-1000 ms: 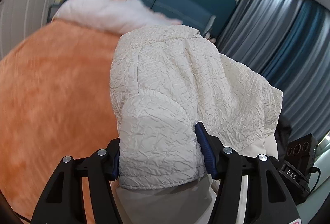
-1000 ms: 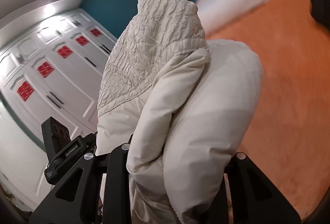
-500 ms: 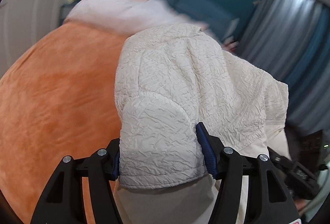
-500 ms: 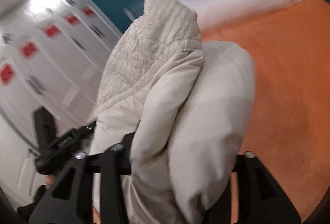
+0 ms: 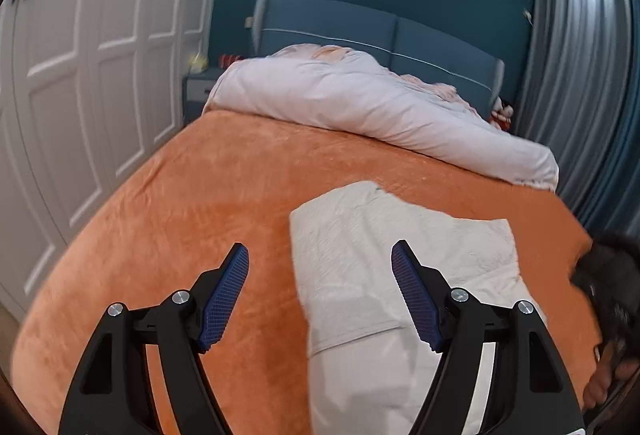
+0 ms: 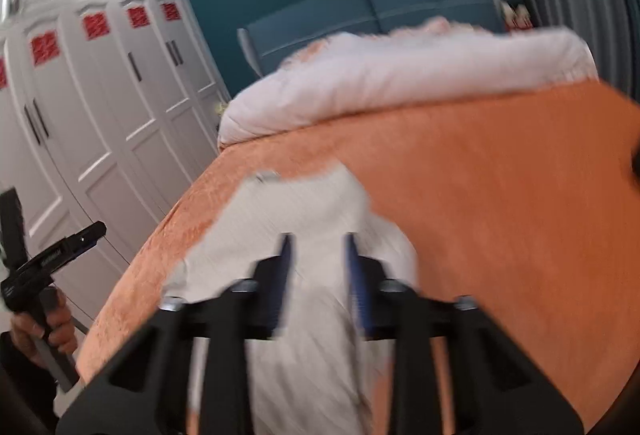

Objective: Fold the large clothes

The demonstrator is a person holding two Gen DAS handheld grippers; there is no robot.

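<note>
The left gripper (image 5: 320, 295) stands wide apart, holding nothing, its right finger over the cream jacket (image 5: 400, 255). That jacket lies folded flat at the near side of the orange bedspread (image 5: 200, 203) — bare spread runs left and far towards the white duvet (image 5: 360, 103). The right gripper (image 6: 318, 275), blurred, is parted narrowly above the jacket's near end — contact unclear.
</note>
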